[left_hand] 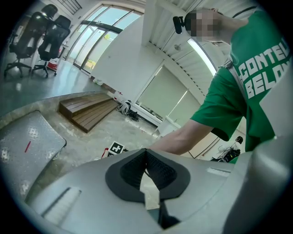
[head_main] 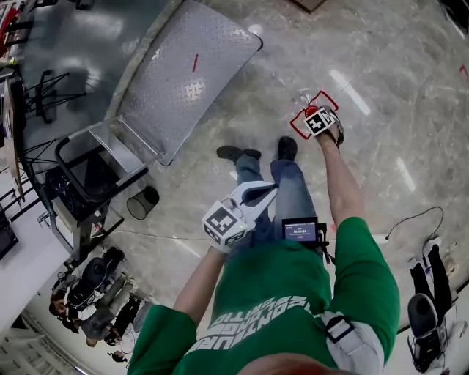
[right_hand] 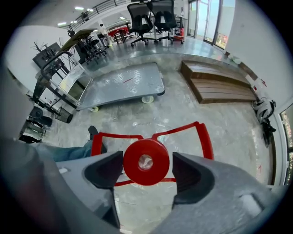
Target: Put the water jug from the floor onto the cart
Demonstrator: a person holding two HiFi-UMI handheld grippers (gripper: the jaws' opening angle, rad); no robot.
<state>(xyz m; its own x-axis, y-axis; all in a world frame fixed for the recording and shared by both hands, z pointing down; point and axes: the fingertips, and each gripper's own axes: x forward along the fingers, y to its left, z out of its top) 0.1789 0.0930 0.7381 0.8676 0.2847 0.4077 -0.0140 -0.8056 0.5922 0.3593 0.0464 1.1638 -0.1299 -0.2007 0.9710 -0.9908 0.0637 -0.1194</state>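
Note:
The water jug stands on the marble floor, clear-bodied with a red handle frame and a round red cap. My right gripper points steeply down over it. In the right gripper view the right gripper is open, with the cap between its dark pads and a gap on the right side. My left gripper is held in front of the person's body, away from the jug; its pads meet at the tips with nothing in them. The cart is a flat metal platform trolley at the upper left.
The cart's push handle is at its near end, with a black bin beside it. Low wooden steps lie past the jug. Office chairs stand at the back. The person's shoes are close to the jug. Cables and gear lie on the right.

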